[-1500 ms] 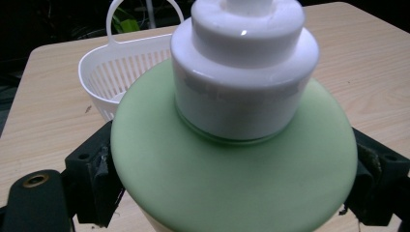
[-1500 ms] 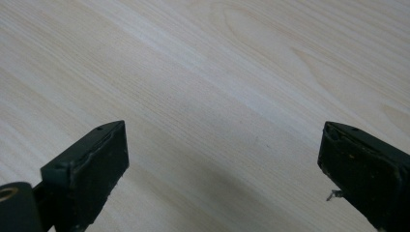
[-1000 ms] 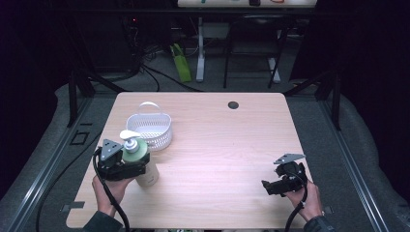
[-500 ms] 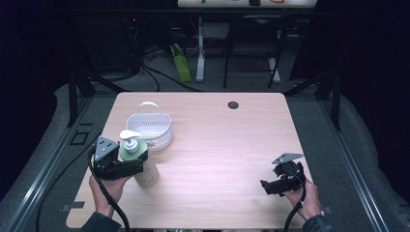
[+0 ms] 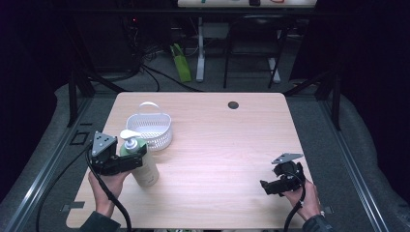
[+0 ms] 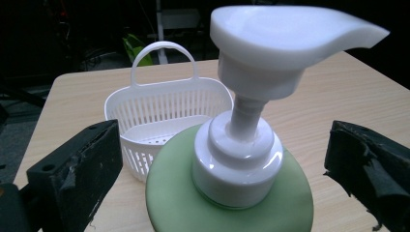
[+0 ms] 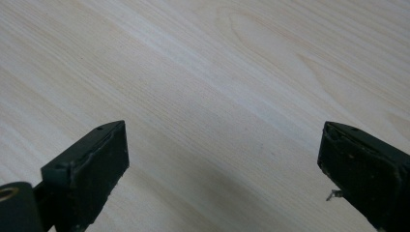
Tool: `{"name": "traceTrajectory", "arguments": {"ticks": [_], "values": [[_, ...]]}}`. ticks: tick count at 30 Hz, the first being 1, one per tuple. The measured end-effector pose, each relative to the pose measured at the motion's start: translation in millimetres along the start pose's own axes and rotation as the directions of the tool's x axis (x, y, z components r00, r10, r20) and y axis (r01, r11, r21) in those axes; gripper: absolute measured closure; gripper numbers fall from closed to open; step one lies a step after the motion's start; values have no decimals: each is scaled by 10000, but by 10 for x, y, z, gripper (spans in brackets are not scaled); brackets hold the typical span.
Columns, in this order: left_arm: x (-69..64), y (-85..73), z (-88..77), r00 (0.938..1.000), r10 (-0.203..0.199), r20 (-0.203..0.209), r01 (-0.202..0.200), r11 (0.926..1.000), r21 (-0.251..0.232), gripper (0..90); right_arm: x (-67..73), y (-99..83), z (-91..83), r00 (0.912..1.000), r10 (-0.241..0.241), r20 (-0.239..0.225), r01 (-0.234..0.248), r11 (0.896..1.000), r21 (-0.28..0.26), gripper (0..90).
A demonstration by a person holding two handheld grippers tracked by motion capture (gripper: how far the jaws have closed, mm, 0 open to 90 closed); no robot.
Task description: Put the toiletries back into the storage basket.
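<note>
A pale green pump bottle (image 5: 145, 169) with a white pump head stands upright on the wooden table (image 5: 227, 145), just in front of a white slotted basket (image 5: 151, 129) with a handle. My left gripper (image 5: 138, 157) is open, one jaw on each side of the bottle's top. In the left gripper view the bottle (image 6: 227, 208) sits between the jaws with a gap on both sides, and the empty basket (image 6: 164, 104) lies behind it. My right gripper (image 5: 268, 186) is open near the table's front right. Bare wood shows between its jaws (image 7: 222, 140).
A small dark round hole (image 5: 233, 105) is in the table near its far edge. Beyond the table are dark floor, cables, table legs and a green object (image 5: 181, 67). The table's middle is bare wood.
My left gripper has shifted left and a little farther back relative to the bottle, which stays upright in about the same spot. The right gripper has barely moved.
</note>
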State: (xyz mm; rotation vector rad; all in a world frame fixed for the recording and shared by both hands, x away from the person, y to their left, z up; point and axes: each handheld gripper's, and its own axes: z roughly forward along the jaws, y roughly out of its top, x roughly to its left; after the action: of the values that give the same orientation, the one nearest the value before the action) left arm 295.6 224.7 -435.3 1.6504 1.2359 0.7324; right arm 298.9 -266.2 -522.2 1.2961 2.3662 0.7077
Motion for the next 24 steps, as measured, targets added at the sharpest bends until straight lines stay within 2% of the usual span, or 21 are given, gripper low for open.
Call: {"name": "traceTrajectory", "arguments": {"ticks": [4, 8, 10, 13, 24], "values": [[-21, 22, -11, 10000, 44, -51, -46, 9996, -268, 9, -1, -5, -2, 10000, -15, -19, 15, 10000, 17, 36], [-58, 48, -58, 9999, 158, -62, -162, 9974, -705, 156, -6, -12, -4, 10000, -9, -6, 9, 10000, 14, 37], [-76, 54, -69, 9998, 200, -42, -202, 9962, -853, 171, -6, -15, -7, 10000, 12, 14, -12, 10000, 18, 37], [-91, 61, -84, 9996, 266, -98, -274, 9948, -983, 309, -6, -12, -7, 10000, -24, 8, 24, 10000, 5, 37], [-82, 75, -102, 9996, 135, -264, -168, 9915, -1292, 506, -5, -16, -1, 10000, -27, 31, 27, 10000, 36, 39]]}}
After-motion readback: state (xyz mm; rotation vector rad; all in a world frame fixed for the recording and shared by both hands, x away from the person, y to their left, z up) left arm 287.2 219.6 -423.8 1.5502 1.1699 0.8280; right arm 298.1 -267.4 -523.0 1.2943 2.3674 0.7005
